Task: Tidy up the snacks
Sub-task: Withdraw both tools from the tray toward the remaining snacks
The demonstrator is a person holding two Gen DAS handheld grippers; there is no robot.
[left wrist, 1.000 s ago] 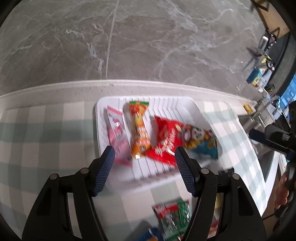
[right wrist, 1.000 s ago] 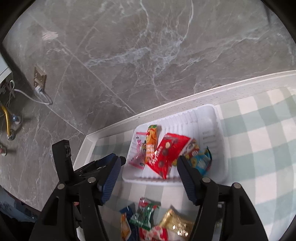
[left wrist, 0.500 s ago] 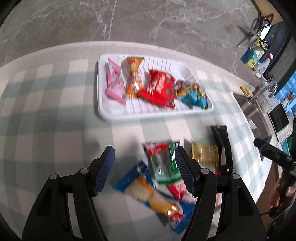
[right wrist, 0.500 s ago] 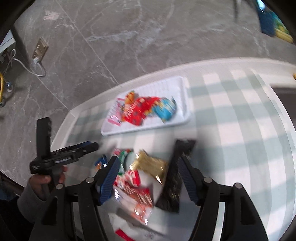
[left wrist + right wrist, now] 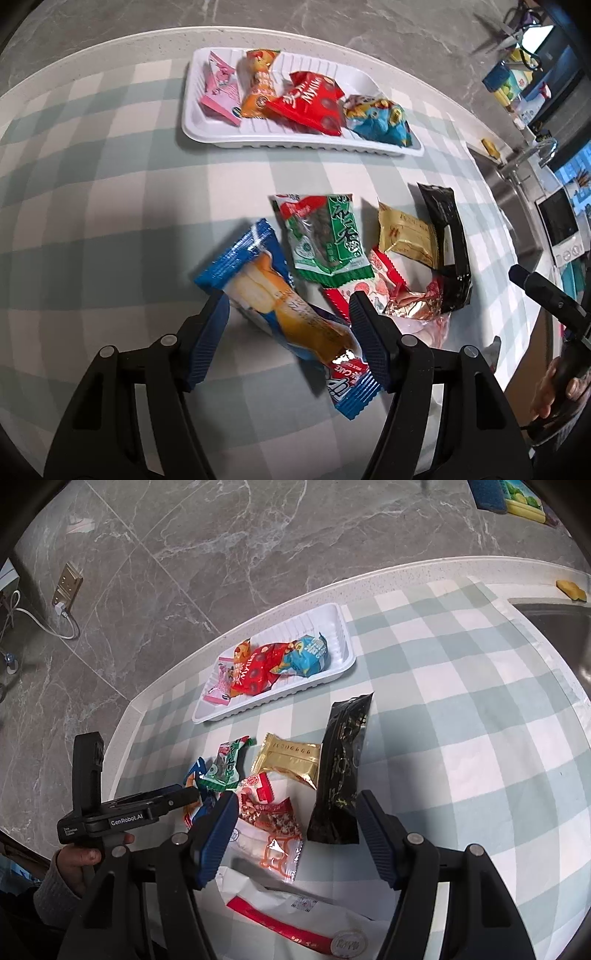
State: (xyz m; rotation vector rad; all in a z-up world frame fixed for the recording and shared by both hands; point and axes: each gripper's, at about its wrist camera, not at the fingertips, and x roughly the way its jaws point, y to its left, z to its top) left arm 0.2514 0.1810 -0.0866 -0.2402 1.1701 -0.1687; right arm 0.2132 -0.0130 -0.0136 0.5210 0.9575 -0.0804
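Readable on the side of the handheld device point(image 5: 125, 818), left of the loose snack pile: "GenRobot.AI" in white, with smaller white lines beside it too fine to make out. On the red packet point(image 5: 306, 103) in the white tray point(image 5: 280, 142), beyond the pile: large white lettering, seen upside down, not legible for certain. On the blue wrapper point(image 5: 280, 314) at the pile's near-left edge: part of a word ending "CAKE" on its red-and-white end. On the green packet point(image 5: 325, 240) in the pile: white characters, unreadable. On the gold packet point(image 5: 290, 760): a faint embossed line, illegible.
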